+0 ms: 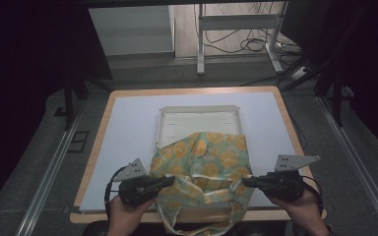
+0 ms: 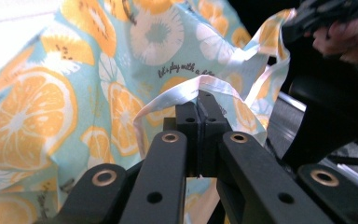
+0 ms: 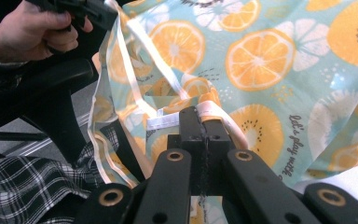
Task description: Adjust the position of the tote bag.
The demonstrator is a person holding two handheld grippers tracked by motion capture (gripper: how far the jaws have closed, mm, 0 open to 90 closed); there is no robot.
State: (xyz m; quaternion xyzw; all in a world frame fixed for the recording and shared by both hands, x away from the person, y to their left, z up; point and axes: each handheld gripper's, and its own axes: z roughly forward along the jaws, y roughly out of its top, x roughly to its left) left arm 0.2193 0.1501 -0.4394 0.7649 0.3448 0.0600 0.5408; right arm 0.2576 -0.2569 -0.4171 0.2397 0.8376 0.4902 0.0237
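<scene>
With each strap pinched tight, the left gripper (image 1: 170,181) and right gripper (image 1: 246,182) spread the fruit-print bag (image 1: 204,162) for lifting off the table (image 1: 128,128).

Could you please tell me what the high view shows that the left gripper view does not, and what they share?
High view alone: the white tray at the table's middle, with the fruit-print cloth's far edge lying over its near rim, and both hands at the cloth's near corners.

Left gripper view alone: the left gripper shut on the cloth's white binding tape, and small script printed on the fabric.

Shared: the cloth with its orange slices, the left gripper, and the right gripper at the cloth's other side.
</scene>
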